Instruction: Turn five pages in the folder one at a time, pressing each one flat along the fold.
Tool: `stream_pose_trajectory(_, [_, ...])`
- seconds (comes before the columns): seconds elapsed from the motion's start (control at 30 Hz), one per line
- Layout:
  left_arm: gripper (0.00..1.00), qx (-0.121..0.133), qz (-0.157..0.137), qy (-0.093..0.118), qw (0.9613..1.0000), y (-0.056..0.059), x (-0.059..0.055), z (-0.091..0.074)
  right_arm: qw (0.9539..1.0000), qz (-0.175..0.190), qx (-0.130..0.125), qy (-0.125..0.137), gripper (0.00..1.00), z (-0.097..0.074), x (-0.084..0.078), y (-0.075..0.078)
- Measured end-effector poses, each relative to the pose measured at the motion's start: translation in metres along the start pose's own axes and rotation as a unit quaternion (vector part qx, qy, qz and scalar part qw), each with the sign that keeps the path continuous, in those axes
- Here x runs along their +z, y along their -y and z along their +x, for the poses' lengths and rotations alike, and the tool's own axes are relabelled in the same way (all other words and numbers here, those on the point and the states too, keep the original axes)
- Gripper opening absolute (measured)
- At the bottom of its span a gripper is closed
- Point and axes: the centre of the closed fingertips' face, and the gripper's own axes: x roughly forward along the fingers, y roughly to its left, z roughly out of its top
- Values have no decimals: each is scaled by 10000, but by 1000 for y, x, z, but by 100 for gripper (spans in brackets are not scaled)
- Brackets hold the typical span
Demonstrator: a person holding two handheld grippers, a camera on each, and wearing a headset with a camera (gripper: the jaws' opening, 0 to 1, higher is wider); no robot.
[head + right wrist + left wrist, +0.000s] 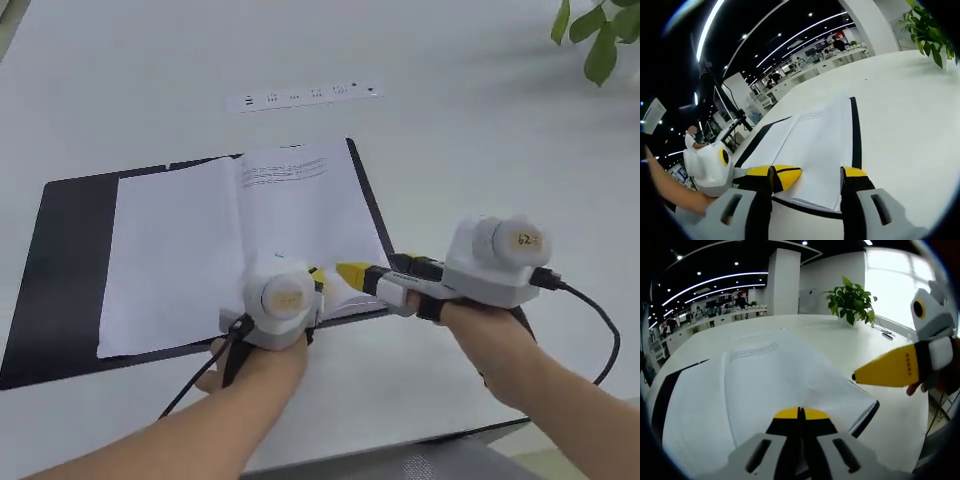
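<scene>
The black folder (55,260) lies open on the white table, with white pages (180,250) spread left and right of the fold. My left gripper (312,278) is shut, its yellow tips together low over the near part of the right page (770,375). My right gripper (365,275) is open at the folder's near right corner. Its jaws straddle the near edge of the right page (820,140). The right gripper's yellow fingertip (885,371) reaches in beside the left one. The left gripper (710,167) sits just left of the right gripper's jaws.
A white strip (300,97) lies on the table beyond the folder. A potted plant (600,30) stands at the far right. Cables trail from both grippers toward the table's near edge (420,440). Desks and people are far off in the room.
</scene>
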Motion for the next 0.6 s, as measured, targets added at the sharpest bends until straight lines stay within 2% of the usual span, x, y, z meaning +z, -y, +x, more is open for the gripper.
stream_pose_trajectory(0.13, [0, -8, -26, 9, 10000, 0, 0, 0, 10000, -17, 31, -12, 51, 9, 4, 4])
stream_pose_trajectory(0.33, [0, -19, -32, 13, 10000, 0, 0, 0, 9999, 4, -17, -113, 50, 20, 1, 12])
stream_pose_trajectory(0.43, [0, -25, -28, 14, 10000, -1, 0, 0, 9998, 132, -29, -121, 48, 21, 0, 17])
stream_pose_trajectory(0.5, [0, -28, -10, 19, 10000, 0, 0, 0, 9997, 184, -91, -102, 43, 20, 0, 21])
stream_pose_trajectory(0.6, [0, -22, 12, 23, 10000, 0, 0, 0, 9990, 436, -92, -45, 41, 18, 1, 25])
